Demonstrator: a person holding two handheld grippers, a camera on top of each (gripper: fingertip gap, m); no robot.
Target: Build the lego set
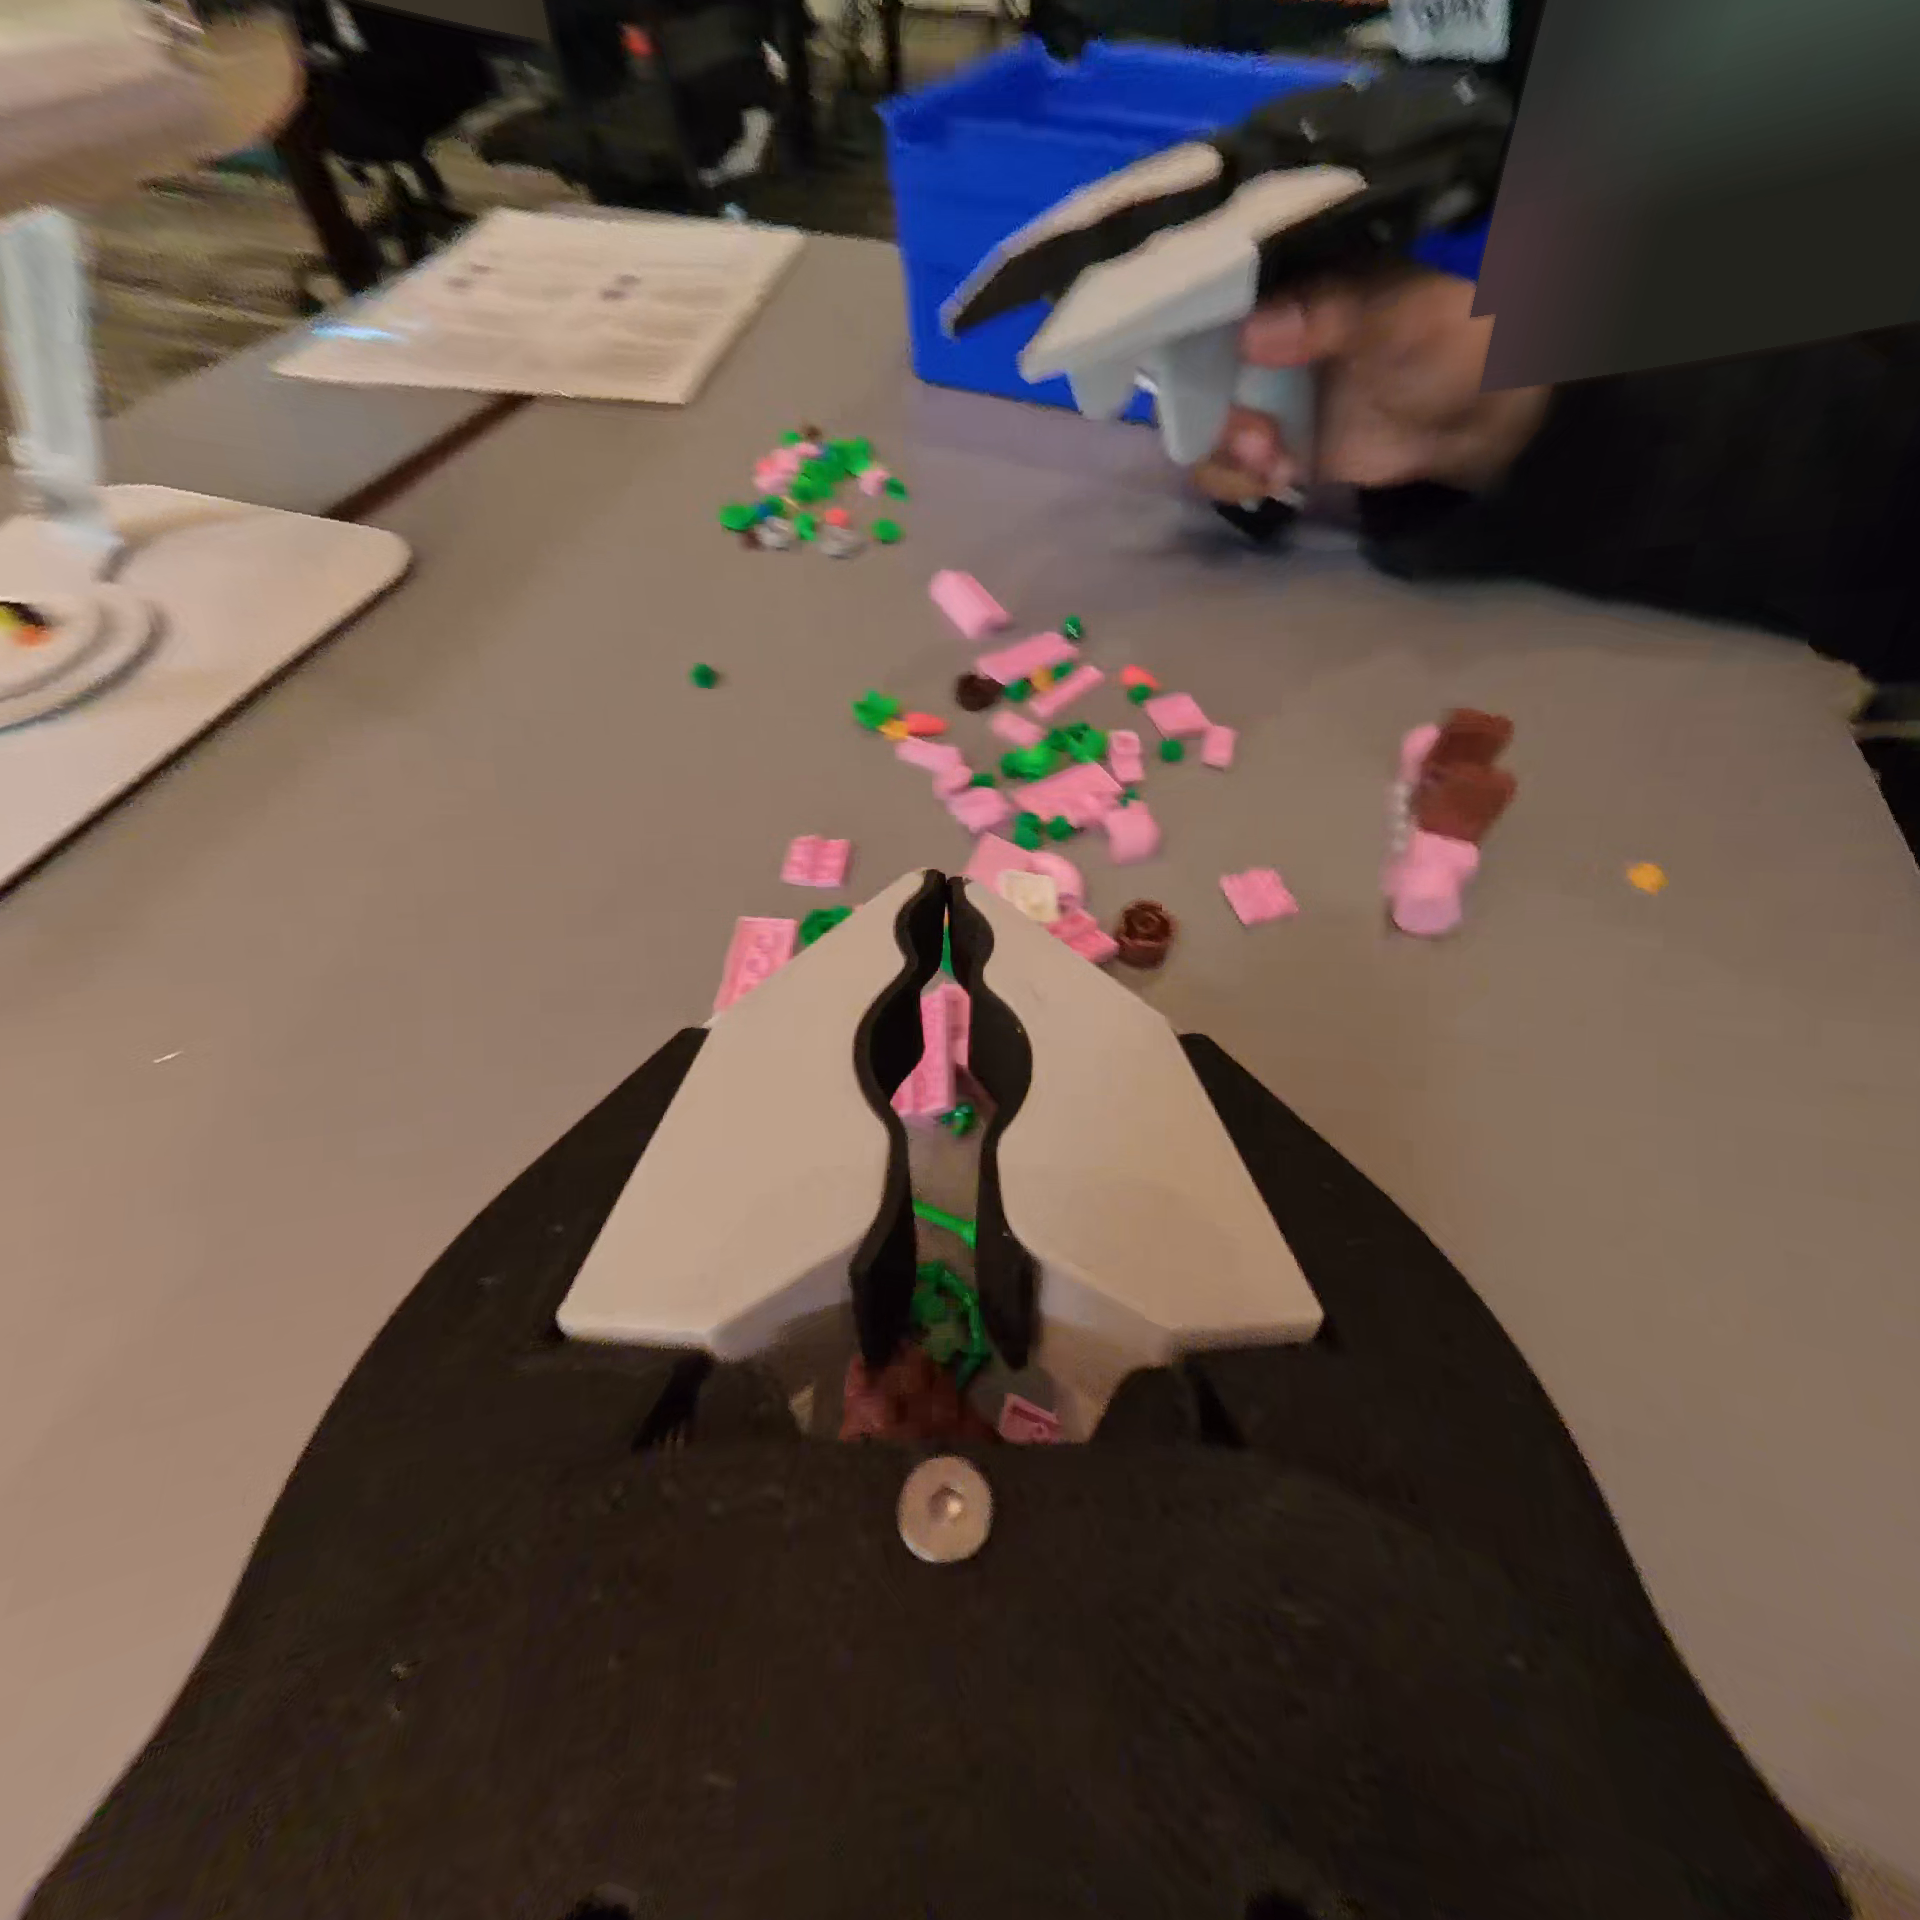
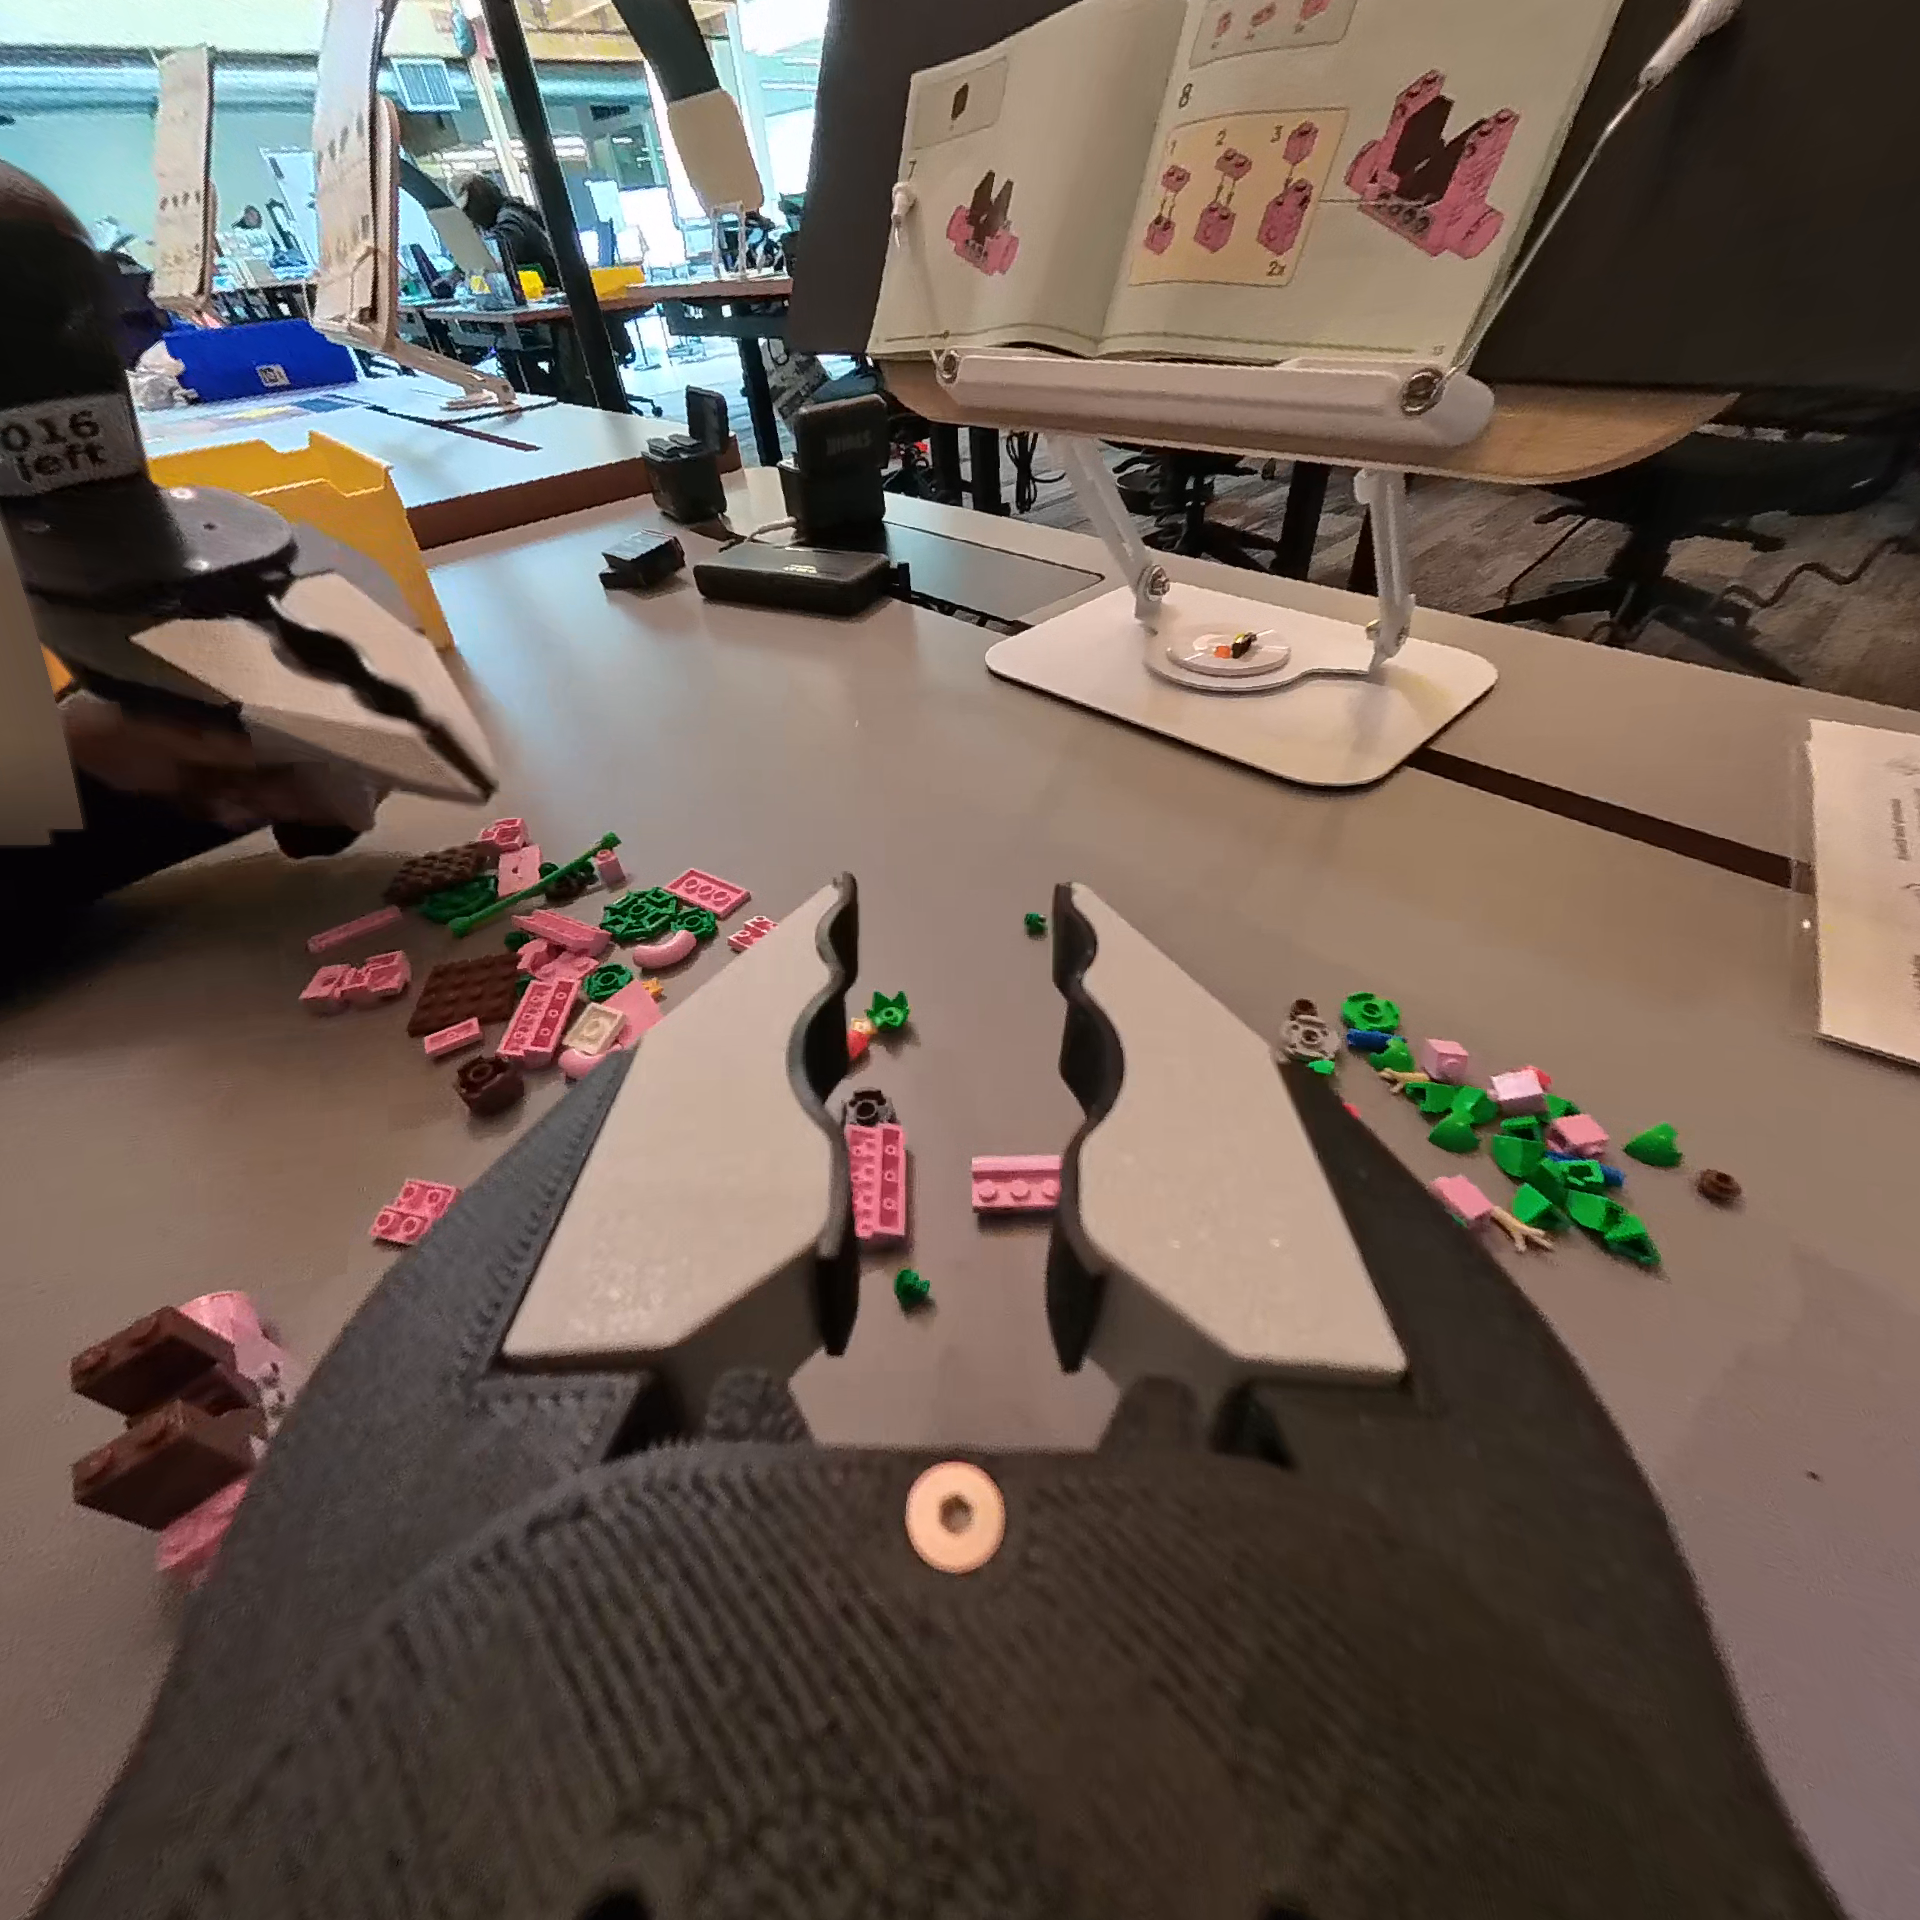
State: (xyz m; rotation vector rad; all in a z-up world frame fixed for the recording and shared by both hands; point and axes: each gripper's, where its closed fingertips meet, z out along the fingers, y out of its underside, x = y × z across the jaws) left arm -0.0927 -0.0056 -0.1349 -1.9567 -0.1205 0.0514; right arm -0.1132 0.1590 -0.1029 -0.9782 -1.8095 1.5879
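Two hand-held grippers are hovering over a grey counter point(image 2: 852, 769) scattered with small Lego pieces.

The left gripper point(image 1: 945, 883) is sitting low above the pieces with its jaws pressed together at the tips. Nothing is visibly pinched between them; pink and green pieces are showing through the wavy gap farther back, lying on the counter beneath.

The right gripper point(image 2: 951, 899) is holding its jaws wide apart and empty. Between them on the counter are lying a long pink plate point(image 2: 878, 1184), a shorter pink plate point(image 2: 1013, 1182) and a few tiny green bits.

To the right gripper's left, a loose heap of pink, brown and green pieces point(image 2: 530, 977) is spreading across the counter. To its right, a smaller pile of mostly green pieces point(image 2: 1527, 1143) is lying apart.

A partly built pink and brown model point(image 2: 171, 1413) is standing on the counter at the lower left of the right wrist view, beside the gripper body.

Beyond the pieces, an open instruction booklet point(image 2: 1236, 177) is resting on a white stand point(image 2: 1247, 686). A blue bin point(image 1: 1049, 187) is sitting at the counter's far edge in the left wrist view.
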